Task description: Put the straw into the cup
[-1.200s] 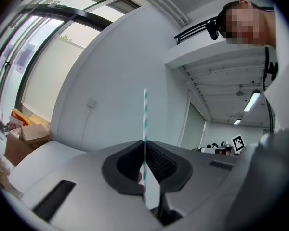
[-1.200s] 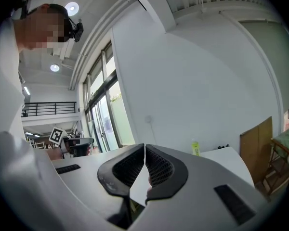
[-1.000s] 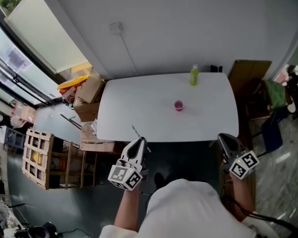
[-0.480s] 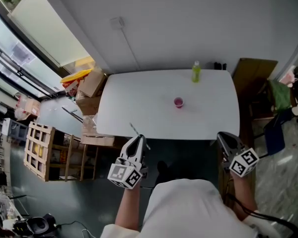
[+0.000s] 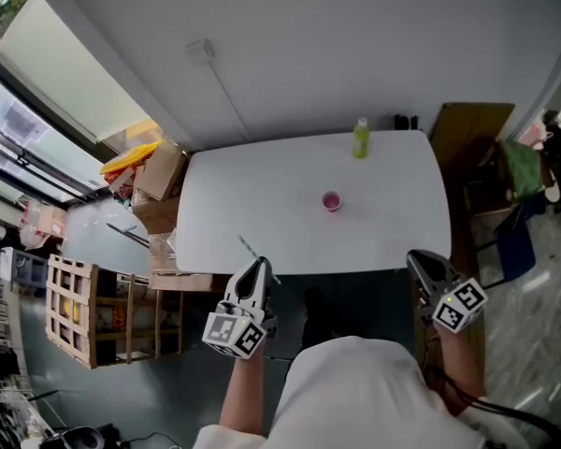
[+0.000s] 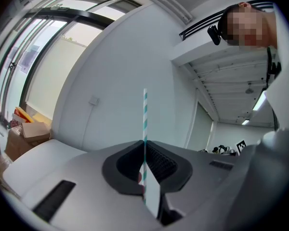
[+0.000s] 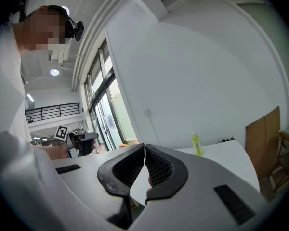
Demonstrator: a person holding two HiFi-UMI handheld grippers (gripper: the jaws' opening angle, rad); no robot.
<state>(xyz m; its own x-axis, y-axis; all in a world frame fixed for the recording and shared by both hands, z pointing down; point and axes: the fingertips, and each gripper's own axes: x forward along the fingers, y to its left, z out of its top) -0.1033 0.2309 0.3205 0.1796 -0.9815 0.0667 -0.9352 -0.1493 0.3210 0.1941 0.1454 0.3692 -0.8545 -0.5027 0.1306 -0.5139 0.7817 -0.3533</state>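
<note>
A small pink cup (image 5: 331, 200) stands near the middle of the white table (image 5: 252, 204). My left gripper (image 5: 258, 267) hovers just off the table's near edge, shut on a thin white-and-teal striped straw (image 6: 145, 124) that sticks straight out past its jaws; in the head view the straw (image 5: 252, 251) points up and left. My right gripper (image 5: 421, 262) hangs off the near right corner of the table, jaws shut with nothing between them. In the right gripper view its jaws (image 7: 144, 154) meet at the tips.
A yellow-green bottle (image 5: 360, 138) stands at the table's far edge, also seen as the bottle (image 7: 196, 145) in the right gripper view. Cardboard boxes (image 5: 159, 171) and a wooden crate (image 5: 70, 311) crowd the left side. A brown board (image 5: 467, 134) leans at the right.
The head view has shifted slightly, so the table sits a little lower and left in frame. Both grippers hold about the same places, the left still shut on the straw.
</note>
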